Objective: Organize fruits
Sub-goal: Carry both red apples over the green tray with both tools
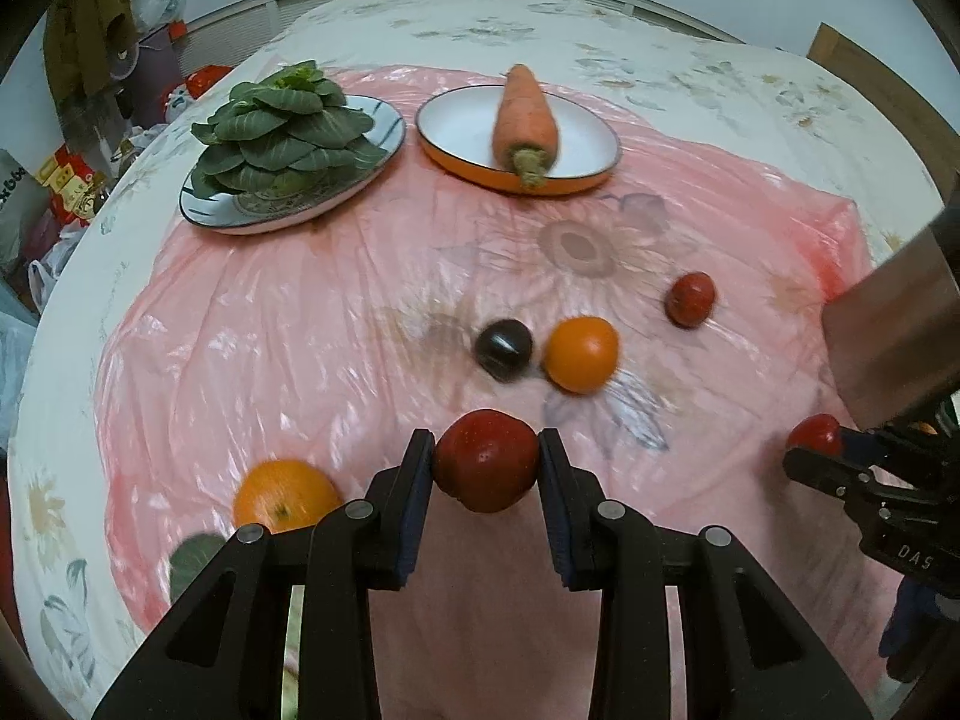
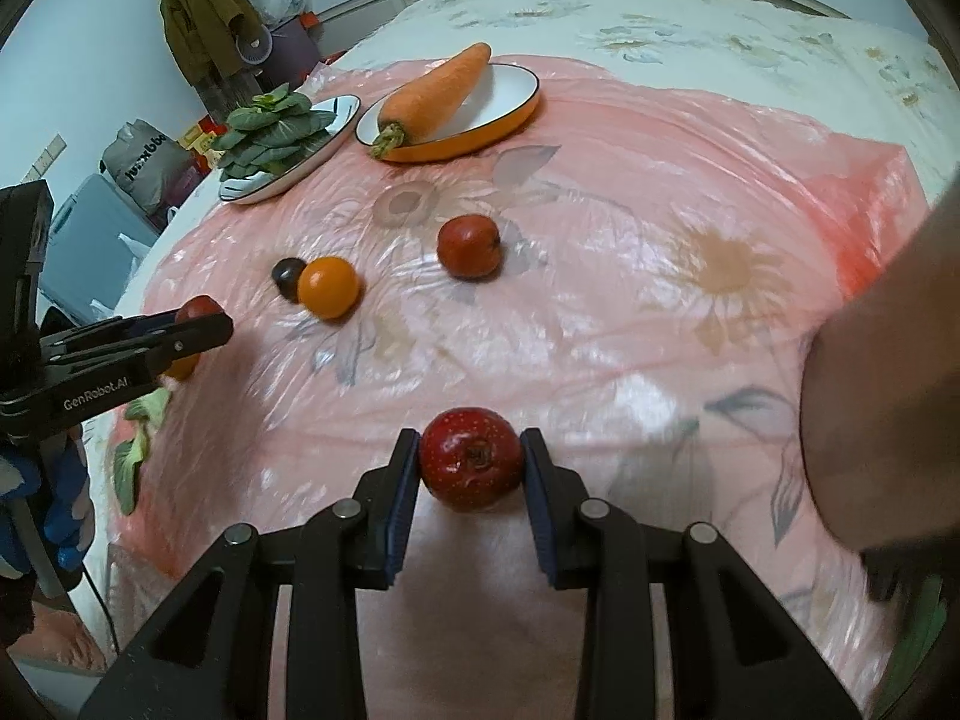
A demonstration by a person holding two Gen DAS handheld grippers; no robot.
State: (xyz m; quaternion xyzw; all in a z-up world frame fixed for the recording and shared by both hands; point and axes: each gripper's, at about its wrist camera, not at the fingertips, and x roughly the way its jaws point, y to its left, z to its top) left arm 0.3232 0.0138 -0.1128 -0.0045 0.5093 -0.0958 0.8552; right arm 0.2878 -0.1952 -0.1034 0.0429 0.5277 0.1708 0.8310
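Left wrist view: our left gripper (image 1: 486, 462) pinches a red fruit (image 1: 486, 459); our right gripper (image 2: 470, 461) pinches a red apple (image 2: 471, 457). Both fruits are lifted; next we need a placing spot.

Pale wall (image 2: 90, 60), coat (image 2: 198, 18) hung by it, bags (image 2: 144, 171) w/ clutter below.

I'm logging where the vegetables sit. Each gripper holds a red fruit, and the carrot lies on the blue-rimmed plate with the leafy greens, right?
Not quite. The carrot lies alone on the orange-rimmed plate; the leafy greens have the blue-rimmed plate. The left wrist view shows it. Each gripper does hold a red fruit.
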